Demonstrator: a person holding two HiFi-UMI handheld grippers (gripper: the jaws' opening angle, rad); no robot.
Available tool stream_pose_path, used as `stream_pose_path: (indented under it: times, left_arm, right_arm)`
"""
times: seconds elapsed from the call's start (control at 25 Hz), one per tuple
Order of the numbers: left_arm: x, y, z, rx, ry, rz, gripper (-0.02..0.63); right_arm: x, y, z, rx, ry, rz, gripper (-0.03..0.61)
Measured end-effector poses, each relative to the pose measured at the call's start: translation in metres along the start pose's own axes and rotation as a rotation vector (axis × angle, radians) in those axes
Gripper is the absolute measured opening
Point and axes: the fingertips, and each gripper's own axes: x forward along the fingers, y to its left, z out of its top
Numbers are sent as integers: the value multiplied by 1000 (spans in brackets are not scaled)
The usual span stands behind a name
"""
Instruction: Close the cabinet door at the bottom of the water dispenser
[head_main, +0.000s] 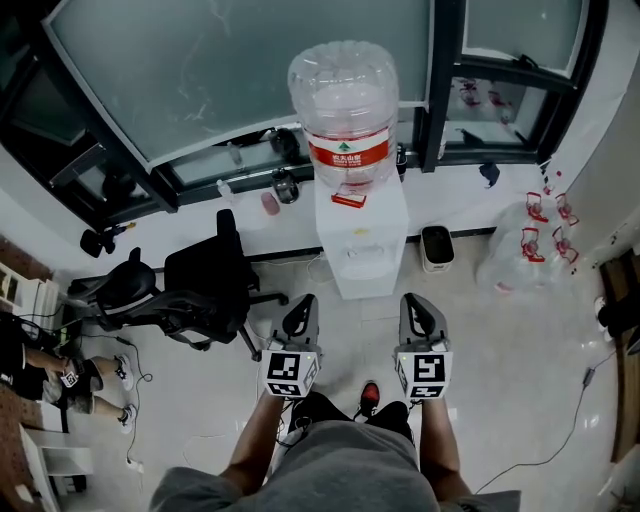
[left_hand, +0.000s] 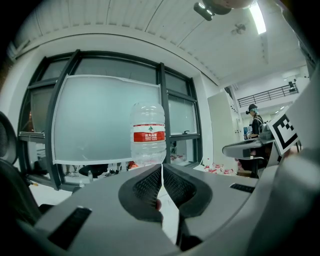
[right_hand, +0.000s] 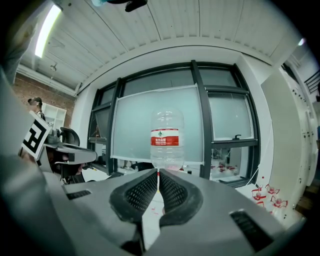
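The left gripper (head_main: 303, 305) and the right gripper (head_main: 414, 302) are held side by side, a little apart, out in front of the person. Each gripper has its two jaws pressed together, with nothing between them. The white water dispenser (head_main: 362, 225) stands on the floor (head_main: 500, 340) just ahead of the grippers, in line with the gap between the two. A big clear bottle (head_main: 344, 105) with a red label sits on top of it. In both gripper views the bottle shows right above the shut tips, dead ahead, and the jaws hide the low part of the dispenser. The cabinet door (head_main: 367, 286) is at the bottom of the dispenser's front, ahead of and below the grippers. From above that front looks flat and white, but the look is so steep that I cannot tell how the door stands. A black chair (head_main: 205, 280) is off to the left of the left gripper. A small white bin (head_main: 437, 248) is ahead of the right gripper, just beside the dispenser.
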Motion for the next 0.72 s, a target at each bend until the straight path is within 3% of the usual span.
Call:
stream_pose_path:
  times: [0.72]
  left_arm:
    - [9, -1, -2, 7, 7, -9, 31]
  right_arm:
    - [5, 1, -3, -7, 17, 1, 25]
